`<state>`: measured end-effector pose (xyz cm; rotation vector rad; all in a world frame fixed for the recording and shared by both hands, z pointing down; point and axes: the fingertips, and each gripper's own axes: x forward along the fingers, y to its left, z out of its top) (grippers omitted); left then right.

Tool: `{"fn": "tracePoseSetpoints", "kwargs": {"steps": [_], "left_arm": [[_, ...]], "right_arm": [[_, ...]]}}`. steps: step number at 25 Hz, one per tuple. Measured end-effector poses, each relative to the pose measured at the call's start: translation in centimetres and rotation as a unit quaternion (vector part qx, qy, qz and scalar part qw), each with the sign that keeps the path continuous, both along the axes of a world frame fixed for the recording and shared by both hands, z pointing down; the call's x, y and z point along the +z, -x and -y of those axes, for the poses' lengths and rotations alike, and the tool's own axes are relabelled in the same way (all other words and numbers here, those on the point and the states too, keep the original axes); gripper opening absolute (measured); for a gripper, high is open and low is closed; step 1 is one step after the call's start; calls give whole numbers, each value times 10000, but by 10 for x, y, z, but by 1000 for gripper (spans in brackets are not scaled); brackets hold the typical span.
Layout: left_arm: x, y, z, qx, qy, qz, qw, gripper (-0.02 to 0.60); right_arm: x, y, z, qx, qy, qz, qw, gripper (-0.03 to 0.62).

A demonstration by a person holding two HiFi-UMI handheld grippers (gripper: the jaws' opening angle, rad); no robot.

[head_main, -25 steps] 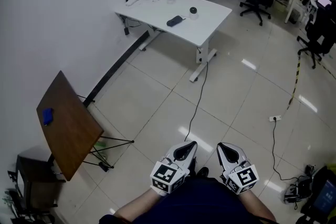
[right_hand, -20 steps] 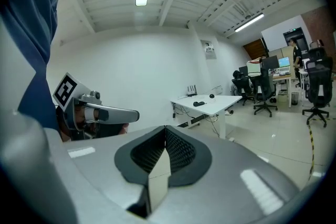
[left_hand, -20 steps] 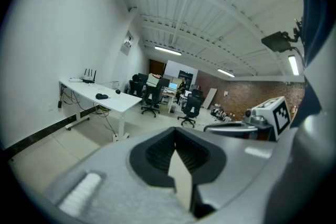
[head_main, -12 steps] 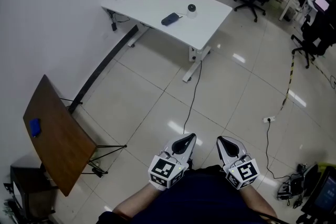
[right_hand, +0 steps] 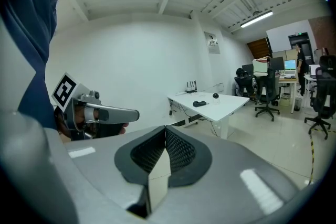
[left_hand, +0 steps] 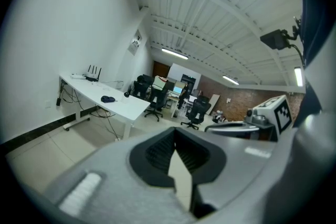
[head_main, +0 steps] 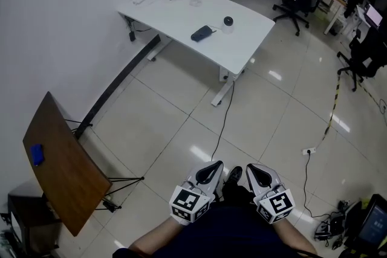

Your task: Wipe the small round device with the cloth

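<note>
In the head view, the left gripper [head_main: 211,172] and right gripper [head_main: 256,173] sit side by side close to the person's body. Both are aimed toward the white desk [head_main: 175,12] and are well apart from it. On that desk the small round device [head_main: 228,22] stands just beside the dark cloth [head_main: 202,32]. The left gripper view shows its jaws pressed together and empty. The right gripper view shows its own jaws likewise closed on nothing, and the hand [right_hand: 76,118] holding the left gripper.
</note>
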<state>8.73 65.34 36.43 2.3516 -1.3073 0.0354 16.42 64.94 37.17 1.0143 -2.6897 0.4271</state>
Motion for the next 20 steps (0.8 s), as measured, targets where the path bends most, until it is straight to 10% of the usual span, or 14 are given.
{"fn": "tracePoseSetpoints", "kwargs": {"steps": [20], "left_arm": [[-5,-8,131,-784,-174,633,9948,2]], "right_arm": [[0,-22,158,-491,-90,609,9969,12]]}}
